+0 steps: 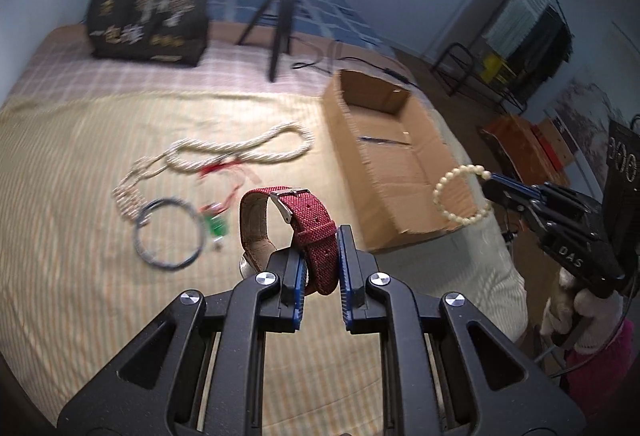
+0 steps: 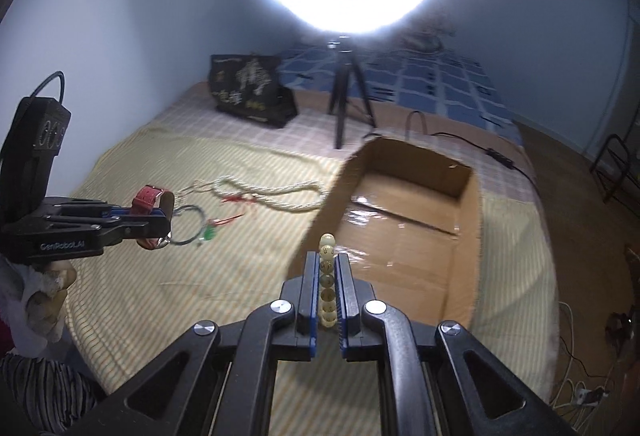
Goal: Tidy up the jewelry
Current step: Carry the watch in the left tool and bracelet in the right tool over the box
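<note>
Watch [image 1: 298, 224], red-strapped, sits pinched in the left gripper [image 1: 322, 256] above the bed [image 1: 60, 176]; necklaces [image 1: 240, 148] and a ring [image 1: 168, 232] lie beyond, well left of the box [image 1: 384, 164]. From the right wrist, the right gripper [image 2: 327, 276] clamps a bead bracelet [image 2: 327, 276] edge-on at the box's [image 2: 416, 236] near corner.

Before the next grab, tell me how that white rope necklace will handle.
The rope necklace will likely be floppy: it lies in loose loops on the bedspread. Grabbed at one point, it would probably dangle and swing. Red threads lie across it, so those may snag and drag along.
</note>
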Motion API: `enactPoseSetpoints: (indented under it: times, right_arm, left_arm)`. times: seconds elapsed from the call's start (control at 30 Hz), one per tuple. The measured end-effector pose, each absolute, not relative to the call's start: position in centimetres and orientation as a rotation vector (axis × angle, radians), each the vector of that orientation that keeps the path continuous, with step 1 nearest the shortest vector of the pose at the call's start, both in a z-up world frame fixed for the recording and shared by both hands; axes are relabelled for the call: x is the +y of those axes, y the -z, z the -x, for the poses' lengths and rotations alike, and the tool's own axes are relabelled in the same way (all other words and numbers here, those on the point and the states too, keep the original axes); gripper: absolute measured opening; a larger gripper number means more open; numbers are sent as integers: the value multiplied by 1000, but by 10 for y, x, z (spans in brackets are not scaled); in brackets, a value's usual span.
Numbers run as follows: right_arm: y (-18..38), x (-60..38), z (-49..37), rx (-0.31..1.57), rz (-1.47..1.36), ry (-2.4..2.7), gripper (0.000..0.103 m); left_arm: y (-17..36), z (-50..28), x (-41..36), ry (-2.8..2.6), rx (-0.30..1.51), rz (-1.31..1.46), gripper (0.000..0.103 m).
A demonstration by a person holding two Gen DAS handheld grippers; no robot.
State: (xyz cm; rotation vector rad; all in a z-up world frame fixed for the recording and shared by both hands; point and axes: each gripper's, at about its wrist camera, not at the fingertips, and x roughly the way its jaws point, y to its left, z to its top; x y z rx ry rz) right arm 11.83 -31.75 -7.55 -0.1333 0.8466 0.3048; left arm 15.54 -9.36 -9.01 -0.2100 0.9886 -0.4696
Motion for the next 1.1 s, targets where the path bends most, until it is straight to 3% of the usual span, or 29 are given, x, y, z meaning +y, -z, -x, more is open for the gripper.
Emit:
enactPoseSetpoints:
  times: [0.5, 1.1]
  right_arm:
    - [89, -363, -163, 863, 99, -217, 5]
    - [111, -397, -189, 904, 27, -173, 5]
  left_arm:
    - [86, -192, -206, 629, 982, 120, 12]
    - [108, -203, -228, 635, 1029, 91, 12]
